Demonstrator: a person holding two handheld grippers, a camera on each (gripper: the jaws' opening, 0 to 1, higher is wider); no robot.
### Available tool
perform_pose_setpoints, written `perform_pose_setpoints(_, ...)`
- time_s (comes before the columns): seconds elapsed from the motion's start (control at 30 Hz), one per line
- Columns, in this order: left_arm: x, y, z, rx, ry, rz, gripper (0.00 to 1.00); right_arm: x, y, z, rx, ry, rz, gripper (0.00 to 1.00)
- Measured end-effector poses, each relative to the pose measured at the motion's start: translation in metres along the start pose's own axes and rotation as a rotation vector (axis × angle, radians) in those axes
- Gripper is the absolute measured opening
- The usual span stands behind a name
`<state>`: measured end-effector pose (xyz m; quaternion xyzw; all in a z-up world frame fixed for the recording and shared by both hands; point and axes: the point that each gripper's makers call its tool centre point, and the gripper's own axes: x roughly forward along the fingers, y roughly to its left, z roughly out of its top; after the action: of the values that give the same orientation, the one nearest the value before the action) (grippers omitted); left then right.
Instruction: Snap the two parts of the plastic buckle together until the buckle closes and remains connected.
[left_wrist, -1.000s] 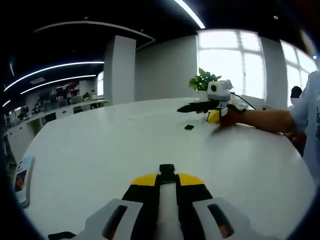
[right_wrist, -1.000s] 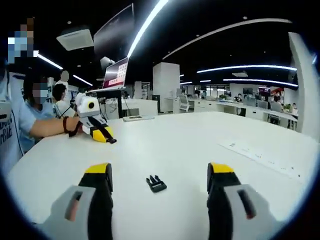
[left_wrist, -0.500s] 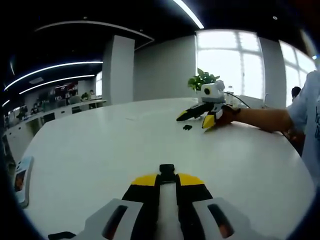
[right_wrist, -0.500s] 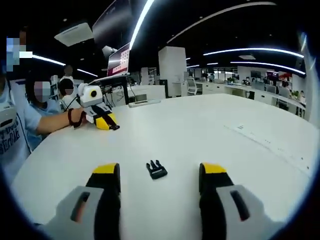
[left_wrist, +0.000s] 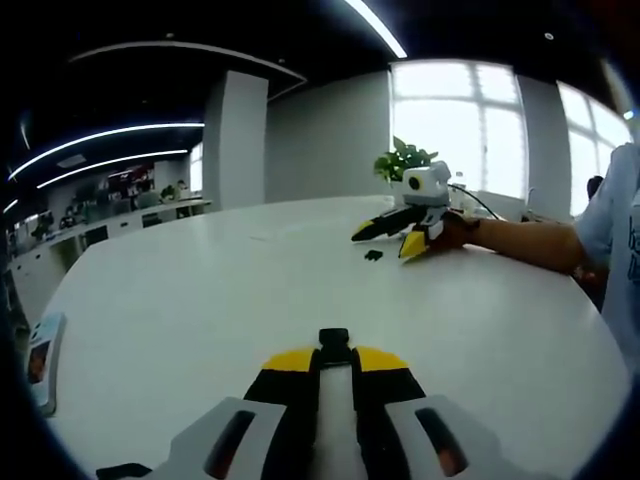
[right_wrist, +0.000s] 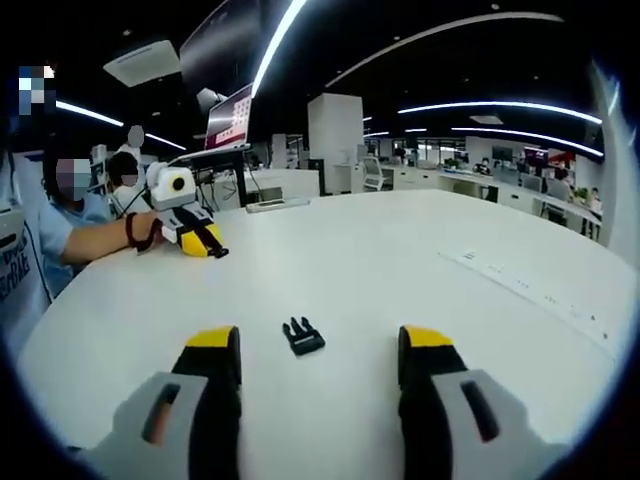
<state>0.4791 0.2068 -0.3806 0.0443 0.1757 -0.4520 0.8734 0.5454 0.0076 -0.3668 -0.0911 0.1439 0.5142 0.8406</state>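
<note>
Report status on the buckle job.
Left tongs shut on one buckle part. Right tongs open, straddling prong half on table. Nothing in the way.

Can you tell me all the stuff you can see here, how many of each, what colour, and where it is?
buckle part lying on table: one, black, ahead of the right gripper's open jaws
buckle part in left gripper: one, black, pinched at the tips of the shut jaws
table: one, white, under everything
plant: one, green, far edge by the window
phone: one, pale case, left table edge
left gripper: one, yellow, black, grey
right gripper: one, yellow, black, grey
</note>
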Motion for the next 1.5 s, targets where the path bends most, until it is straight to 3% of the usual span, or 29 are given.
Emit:
perform_pose_setpoints(0.4, 0.0, -0.001, -0.001, 0.004, -0.001, -0.004, 0.12, 0.005, 0.009, -0.004, -0.002, 0.015, 0.042, 0.44)
perform_pose_setpoints(1.0, -0.001, -0.003, -0.001, 0.009, -0.002, -0.015, 0.12, 0.003, 0.025, -0.008, -0.079, 0.021, 0.093, 0.13)
perform_pose_setpoints(1.5, 0.001, -0.01, 0.0, 0.025, -0.003, -0.043, 0.12, 0.007, 0.029, -0.009, -0.106, 0.027, 0.117, 0.12)
